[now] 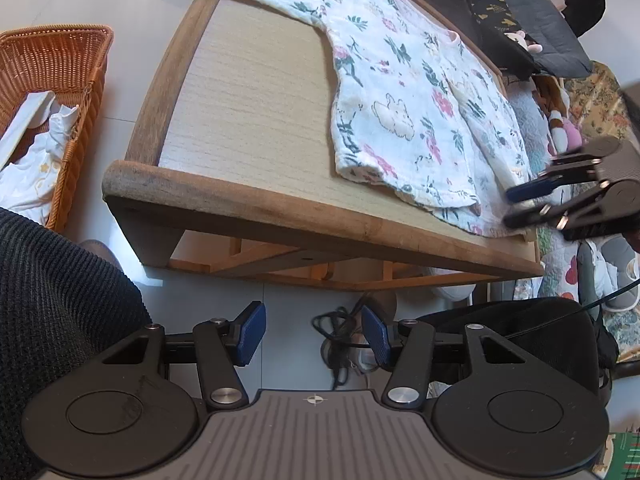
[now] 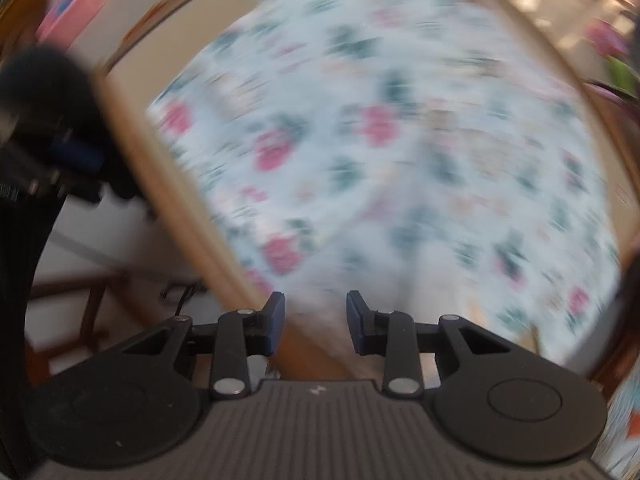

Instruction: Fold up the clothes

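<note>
A white floral child's garment [image 1: 404,108] lies spread on a low wooden table [image 1: 248,96], one sleeve reaching over the far left corner. My left gripper [image 1: 314,332] is open and empty, held off the table's near edge above the floor. My right gripper [image 1: 520,204] shows at the right of the left wrist view, fingers apart beside the garment's lower hem. In the blurred right wrist view the right gripper [image 2: 316,320] is open and empty at the table's edge, just short of the garment [image 2: 380,140]. The left gripper [image 2: 60,160] shows dark at the left.
An orange wicker basket [image 1: 80,60] with white clothes stands on the floor at the left. Dark clothes and toys [image 1: 520,28] are piled beyond the table's far right. A black cable [image 1: 340,332] lies on the floor under the table. A dark knitted sleeve [image 1: 48,300] is at lower left.
</note>
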{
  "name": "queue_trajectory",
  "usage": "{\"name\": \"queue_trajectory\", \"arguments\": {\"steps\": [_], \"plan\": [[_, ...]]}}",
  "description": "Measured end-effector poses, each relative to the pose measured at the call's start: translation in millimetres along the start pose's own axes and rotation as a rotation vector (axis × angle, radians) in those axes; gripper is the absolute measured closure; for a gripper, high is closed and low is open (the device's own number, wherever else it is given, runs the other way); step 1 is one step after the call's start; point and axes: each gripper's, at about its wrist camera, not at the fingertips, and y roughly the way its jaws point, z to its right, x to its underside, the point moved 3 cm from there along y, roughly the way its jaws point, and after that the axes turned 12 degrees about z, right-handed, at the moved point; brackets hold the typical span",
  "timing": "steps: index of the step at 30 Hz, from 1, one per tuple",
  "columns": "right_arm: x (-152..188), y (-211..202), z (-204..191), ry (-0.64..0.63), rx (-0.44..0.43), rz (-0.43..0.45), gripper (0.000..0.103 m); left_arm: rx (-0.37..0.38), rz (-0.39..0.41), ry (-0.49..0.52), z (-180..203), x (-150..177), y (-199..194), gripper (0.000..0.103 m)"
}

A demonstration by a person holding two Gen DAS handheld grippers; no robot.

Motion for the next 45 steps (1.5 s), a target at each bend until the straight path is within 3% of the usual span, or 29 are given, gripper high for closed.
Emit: {"name": "queue_trajectory", "arguments": {"steps": [6, 12, 19, 26, 28, 45], "plan": [[29.9, -44.4, 80.5, 0.37, 0.125, 0.207, 0.07, 0.024, 0.068, -0.042, 0.7, -2.8, -7.7, 0.048], [37.5, -28.3, 100.2, 0.521, 0.139, 0.241, 0.073, -0.016, 0.06, -0.002, 8.8, -1.2, -4.2, 0.048], [31.7, -2.6, 93.2, 0.568, 0.179, 0.21, 0.074, -0.035, 0.062, 0.005, 5.3, -1.4, -5.5, 0.048], [33.1, 10.3, 89.3, 0.612, 0.163, 0.188, 0.099, -0.046, 0.054, 0.018, 5.7, -1.0, -3.6, 0.048], [34.3, 8.9, 87.0, 0.613, 0.159, 0.202, 0.1, -0.046, 0.054, 0.018, 5.7, -0.7, -3.7, 0.048], [37.7, -30.5, 10.6, 0.605, -0.081, 0.342, 0.101, -0.038, 0.068, 0.017, 8.2, 1.0, -5.8, 0.048]]}}
